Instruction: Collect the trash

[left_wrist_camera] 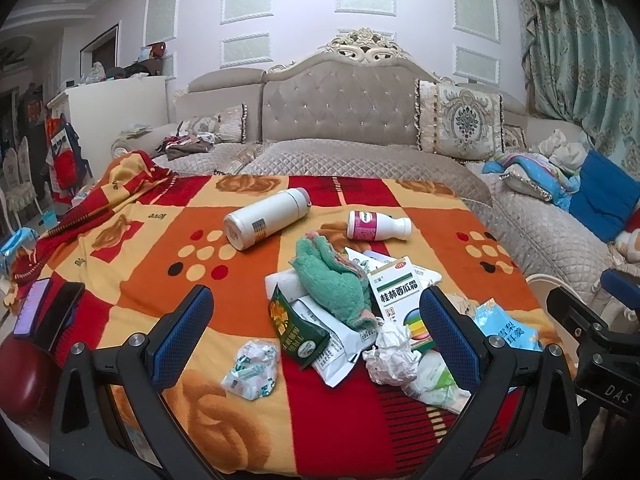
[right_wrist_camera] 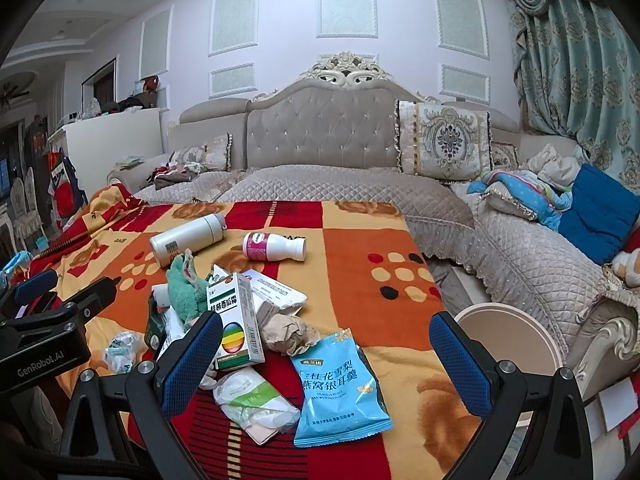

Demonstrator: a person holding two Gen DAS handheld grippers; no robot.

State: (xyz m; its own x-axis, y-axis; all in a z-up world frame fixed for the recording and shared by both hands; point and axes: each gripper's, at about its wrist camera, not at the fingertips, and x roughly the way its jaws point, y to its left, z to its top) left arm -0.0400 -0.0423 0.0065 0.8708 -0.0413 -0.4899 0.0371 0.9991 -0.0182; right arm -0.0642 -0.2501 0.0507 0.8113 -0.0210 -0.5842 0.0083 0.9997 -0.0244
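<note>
Task looks barely begun, by my read. Both tools are spread wide and hold nothing: left tool [left_wrist_camera: 316,332] hangs over the near-left of the pile, right tool [right_wrist_camera: 326,364] over the near-right.

All the trash sits on the blanket-covered surface [left_wrist_camera: 160,280]:
- crumpled white paper [left_wrist_camera: 390,354], beside the medicine box [left_wrist_camera: 402,300]
- blue snack packet [right_wrist_camera: 338,388], flat, between the right tool's fingers in its view
- green packet [left_wrist_camera: 298,330] and white wrappers under the green cloth [left_wrist_camera: 334,280]
- small crinkled wrapper [left_wrist_camera: 252,364], apart on the near left
- brown crumpled paper [right_wrist_camera: 292,334]
- white flask [left_wrist_camera: 266,222] and pink-label bottle [left_wrist_camera: 378,226], lying down, further back

A round beige bin [right_wrist_camera: 516,328] stands just off the right edge; I can't see its inside, so I can't tell if anything is in it.

Left to do: essentially everything visible.
</note>
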